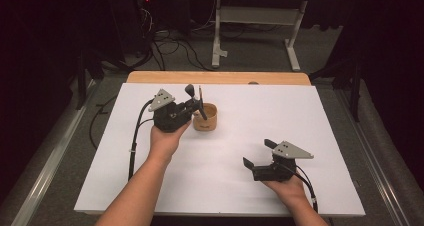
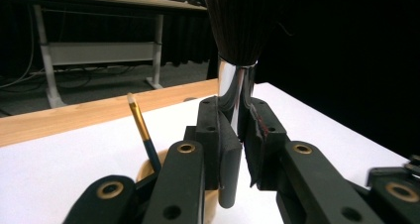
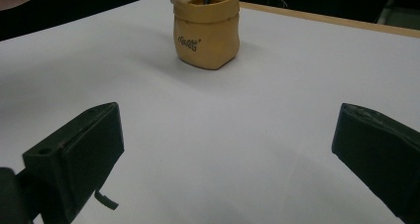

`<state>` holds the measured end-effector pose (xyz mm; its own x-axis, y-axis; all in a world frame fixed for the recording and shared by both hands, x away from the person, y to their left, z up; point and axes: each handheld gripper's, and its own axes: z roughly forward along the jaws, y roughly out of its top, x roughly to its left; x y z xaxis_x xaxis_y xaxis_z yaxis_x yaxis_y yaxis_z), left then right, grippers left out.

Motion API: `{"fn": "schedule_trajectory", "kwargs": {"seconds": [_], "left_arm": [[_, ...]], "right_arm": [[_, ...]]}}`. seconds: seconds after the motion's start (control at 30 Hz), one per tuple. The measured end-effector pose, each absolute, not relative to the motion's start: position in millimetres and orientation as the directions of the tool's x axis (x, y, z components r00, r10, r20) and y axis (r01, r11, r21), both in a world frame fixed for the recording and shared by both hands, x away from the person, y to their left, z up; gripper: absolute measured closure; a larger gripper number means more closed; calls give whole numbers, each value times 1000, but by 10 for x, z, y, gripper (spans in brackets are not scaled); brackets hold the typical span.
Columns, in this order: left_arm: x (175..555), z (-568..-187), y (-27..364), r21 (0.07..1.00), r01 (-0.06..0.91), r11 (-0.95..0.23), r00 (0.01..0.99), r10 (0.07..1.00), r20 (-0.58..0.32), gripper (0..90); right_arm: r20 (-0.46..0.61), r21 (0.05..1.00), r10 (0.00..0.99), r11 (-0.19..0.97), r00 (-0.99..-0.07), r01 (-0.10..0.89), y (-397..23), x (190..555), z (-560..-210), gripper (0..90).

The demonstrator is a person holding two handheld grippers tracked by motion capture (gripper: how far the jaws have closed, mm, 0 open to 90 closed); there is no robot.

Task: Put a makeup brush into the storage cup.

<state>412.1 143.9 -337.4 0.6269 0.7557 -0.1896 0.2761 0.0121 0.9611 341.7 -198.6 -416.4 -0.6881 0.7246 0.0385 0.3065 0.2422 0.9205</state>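
Just left of frame centre in the high view, the left gripper [image 1: 192, 105] gripped a makeup brush [image 2: 236, 80] upright beside the tan pot [image 1: 205, 117]. At lower right, the right gripper [image 1: 255, 154] rested with jaws wide apart, holding nothing.

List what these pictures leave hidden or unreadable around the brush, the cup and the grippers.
- Big brush: the left gripper view's top edge cuts off its bristle tips; the left gripper covers its lower handle.
- Tan cup: its print is too blurred to read in the right gripper view; its inside is out of sight.
- Thin brush: its lower end is hidden in the cup.
- Right gripper: the hand covers its rear in the high view.
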Motion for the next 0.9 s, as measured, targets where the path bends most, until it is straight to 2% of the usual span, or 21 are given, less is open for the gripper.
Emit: {"fn": "schedule_trajectory", "kwargs": {"seconds": [0.53, 0.9], "left_arm": [[4384, -3303, 1316, 960, 280, -6, 605, 778, -171, 778], [4476, -3428, 1235, 948, 317, -32, 594, 786, -172, 778]], "right_arm": [[43, 923, 729, 232, -683, 306, -2022, 3416, -4152, 10], [51, 924, 732, 224, -679, 310, -2039, 3415, -4155, 10]]}}
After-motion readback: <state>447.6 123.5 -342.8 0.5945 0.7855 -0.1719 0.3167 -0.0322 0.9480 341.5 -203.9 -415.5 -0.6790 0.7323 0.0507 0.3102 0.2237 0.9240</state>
